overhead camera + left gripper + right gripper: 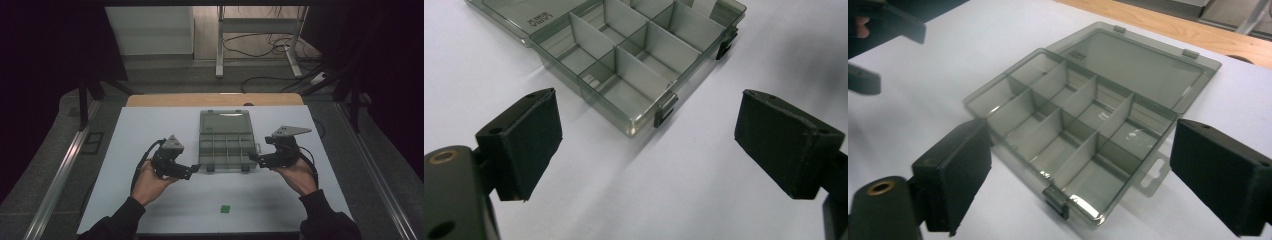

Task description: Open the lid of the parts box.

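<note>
White tabletop is occupying most of the high view, with a wooden strip lying along its far edge and dim floor with loose cables lying beyond. At the centre of the tabletop a smoky translucent organiser box is lying open, its flat lid folded back towards the far side and resting on the table. The tray part is being divided by thin walls into eight compartments, and all of them are appearing empty as far as the gripper views are showing. Two dark latches are sitting on the near front wall, and a pale hang tab is projecting from one end. The left gripper is hovering just beside the box's near left corner, and the right gripper is hovering just beside its right end; both sets of jaws are standing wide apart with nothing between the pads. A small green block is lying well apart, near the front edge. Judged from its thin plastic, the box is likely being light, rigid and rather slippery, so a pinch on an outer wall or the lid's free edge, rather than on the brittle latches or dividers, is seeming safest.
</note>
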A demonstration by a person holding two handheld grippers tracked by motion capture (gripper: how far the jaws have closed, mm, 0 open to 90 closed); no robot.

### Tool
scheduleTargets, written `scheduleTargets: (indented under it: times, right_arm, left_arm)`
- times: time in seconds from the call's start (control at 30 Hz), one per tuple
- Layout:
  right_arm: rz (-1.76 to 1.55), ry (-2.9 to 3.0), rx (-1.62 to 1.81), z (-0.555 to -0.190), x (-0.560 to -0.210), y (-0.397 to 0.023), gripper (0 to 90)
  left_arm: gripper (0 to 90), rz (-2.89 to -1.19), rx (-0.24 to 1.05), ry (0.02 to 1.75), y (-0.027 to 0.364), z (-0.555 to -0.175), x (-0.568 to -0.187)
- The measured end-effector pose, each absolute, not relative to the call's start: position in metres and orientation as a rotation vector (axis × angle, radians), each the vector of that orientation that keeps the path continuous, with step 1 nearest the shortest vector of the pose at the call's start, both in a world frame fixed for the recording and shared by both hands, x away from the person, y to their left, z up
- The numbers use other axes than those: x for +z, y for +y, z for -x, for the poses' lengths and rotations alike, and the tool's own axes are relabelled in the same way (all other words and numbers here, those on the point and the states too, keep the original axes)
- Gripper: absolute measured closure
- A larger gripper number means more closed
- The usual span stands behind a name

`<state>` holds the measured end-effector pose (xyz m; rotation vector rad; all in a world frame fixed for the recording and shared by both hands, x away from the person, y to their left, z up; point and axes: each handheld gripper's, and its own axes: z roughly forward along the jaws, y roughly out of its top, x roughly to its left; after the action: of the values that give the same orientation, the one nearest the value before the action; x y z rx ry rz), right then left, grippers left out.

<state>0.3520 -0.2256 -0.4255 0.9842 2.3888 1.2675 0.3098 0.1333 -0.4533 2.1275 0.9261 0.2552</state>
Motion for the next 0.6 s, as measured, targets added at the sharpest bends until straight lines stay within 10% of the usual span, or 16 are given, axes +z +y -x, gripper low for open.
scheduleTargets:
  times: [0.6]
  right_arm:
    - [-1.01, 2.379, 1.288, -0.321, -0.426, -0.238, 1.1]
  left_arm:
    - [4.8, -2.07, 0.287, 0.948, 0.162, -0.28, -0.448]
